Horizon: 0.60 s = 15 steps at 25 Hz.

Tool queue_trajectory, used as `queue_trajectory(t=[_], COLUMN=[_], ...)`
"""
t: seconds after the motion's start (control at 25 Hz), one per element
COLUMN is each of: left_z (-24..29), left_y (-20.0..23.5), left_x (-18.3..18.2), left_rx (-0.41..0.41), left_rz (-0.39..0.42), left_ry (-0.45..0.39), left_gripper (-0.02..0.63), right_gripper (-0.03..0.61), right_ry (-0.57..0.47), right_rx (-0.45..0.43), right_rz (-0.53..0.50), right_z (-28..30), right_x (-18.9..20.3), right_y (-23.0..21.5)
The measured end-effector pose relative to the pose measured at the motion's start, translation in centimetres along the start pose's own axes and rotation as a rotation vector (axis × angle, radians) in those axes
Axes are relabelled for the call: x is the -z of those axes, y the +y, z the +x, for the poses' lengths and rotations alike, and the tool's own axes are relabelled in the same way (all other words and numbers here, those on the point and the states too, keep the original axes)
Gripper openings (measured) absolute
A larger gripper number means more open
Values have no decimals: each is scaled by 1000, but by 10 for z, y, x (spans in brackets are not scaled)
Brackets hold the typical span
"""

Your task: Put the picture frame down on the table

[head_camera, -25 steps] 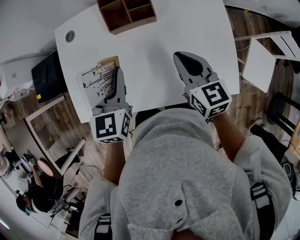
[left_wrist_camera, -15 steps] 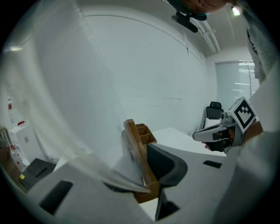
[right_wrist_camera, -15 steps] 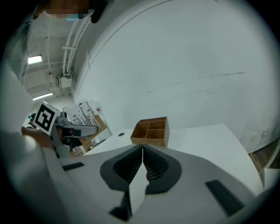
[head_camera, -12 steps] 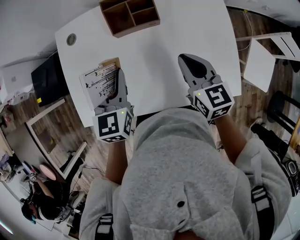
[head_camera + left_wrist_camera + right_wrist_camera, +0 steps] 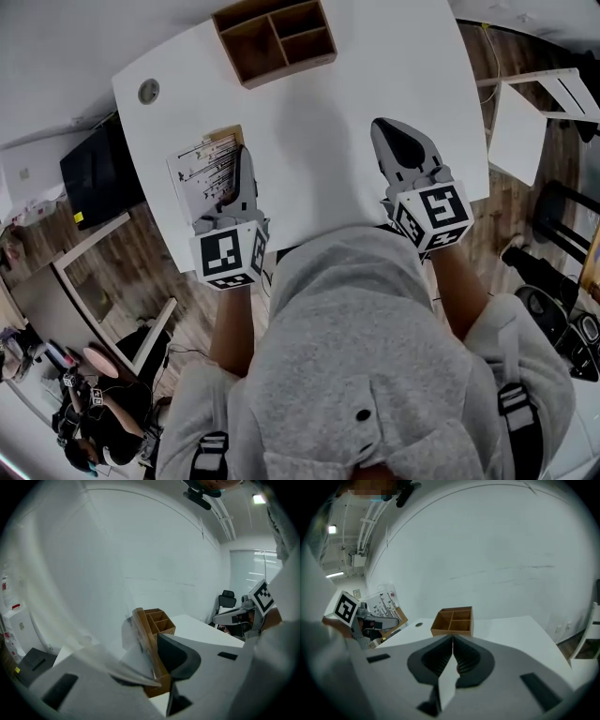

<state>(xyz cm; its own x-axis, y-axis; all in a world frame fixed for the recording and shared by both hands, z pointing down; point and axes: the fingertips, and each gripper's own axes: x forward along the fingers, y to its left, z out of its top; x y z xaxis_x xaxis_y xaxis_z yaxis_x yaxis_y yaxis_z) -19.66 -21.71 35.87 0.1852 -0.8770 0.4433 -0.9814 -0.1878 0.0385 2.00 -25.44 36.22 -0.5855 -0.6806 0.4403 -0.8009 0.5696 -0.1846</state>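
Note:
The picture frame (image 5: 204, 171), wooden-edged with a white print of black lines, hangs tilted over the table's left part. My left gripper (image 5: 238, 167) is shut on its near edge. In the left gripper view the frame's wooden edge (image 5: 151, 654) runs between the jaws; the right finger (image 5: 179, 656) presses against it, and the glass hides the left one. My right gripper (image 5: 392, 131) hovers over the white table (image 5: 319, 141) at the right, shut with nothing in it; its fingertips (image 5: 451, 638) meet. From that view the left gripper with the frame (image 5: 377, 615) shows at the left.
A wooden divided box (image 5: 277, 42) (image 5: 453, 620) (image 5: 159, 620) stands at the table's far edge. A round cable hole (image 5: 148, 91) sits near the far-left corner. A white stand (image 5: 517, 127) is off the right side, a black box (image 5: 94, 161) on the floor left.
The left gripper has carried the frame a little forward and lower over the table's left part. The right gripper has stayed about where it was, still shut.

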Motion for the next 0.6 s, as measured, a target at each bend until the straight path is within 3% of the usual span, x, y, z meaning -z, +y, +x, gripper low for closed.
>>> queue_trajectory(t=[0.6], left_z=[21], left_y=[23], left_x=[31], left_rx=[-4], left_rz=[-13], left_ry=[42], left_gripper=[97], right_gripper=[26], right_ry=[41], right_rx=[21], right_rz=[3], right_z=[24], right_x=[25], right_y=[8])
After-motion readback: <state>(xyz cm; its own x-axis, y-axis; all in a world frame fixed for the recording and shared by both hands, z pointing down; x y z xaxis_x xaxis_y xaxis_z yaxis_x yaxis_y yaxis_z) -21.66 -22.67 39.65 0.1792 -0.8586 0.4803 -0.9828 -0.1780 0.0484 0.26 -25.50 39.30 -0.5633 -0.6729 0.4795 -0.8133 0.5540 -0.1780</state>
